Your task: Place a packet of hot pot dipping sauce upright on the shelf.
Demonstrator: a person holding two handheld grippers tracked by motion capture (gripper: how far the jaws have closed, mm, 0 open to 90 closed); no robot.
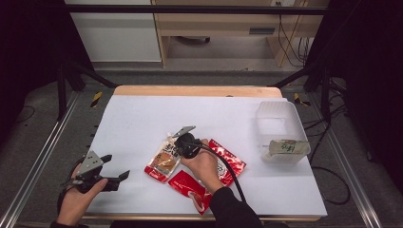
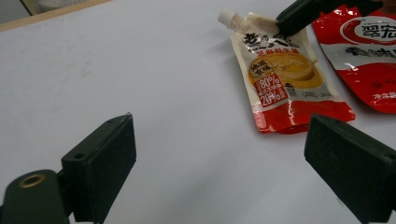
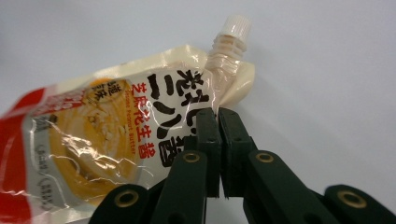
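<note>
Right gripper (image 3: 218,116) clamped on spouted pouch (image 3: 112,135), pads pinching top edge just below spout; left gripper (image 2: 224,163) wide open, pouch well beyond.

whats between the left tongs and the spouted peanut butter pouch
Nothing: bare white table lies between the open left tongs and the pouch, as the left gripper view shows.

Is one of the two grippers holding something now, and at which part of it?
The right gripper is shut on the spouted pouch, pinching its top edge just below the white spout. The left gripper is open and holds nothing.
</note>
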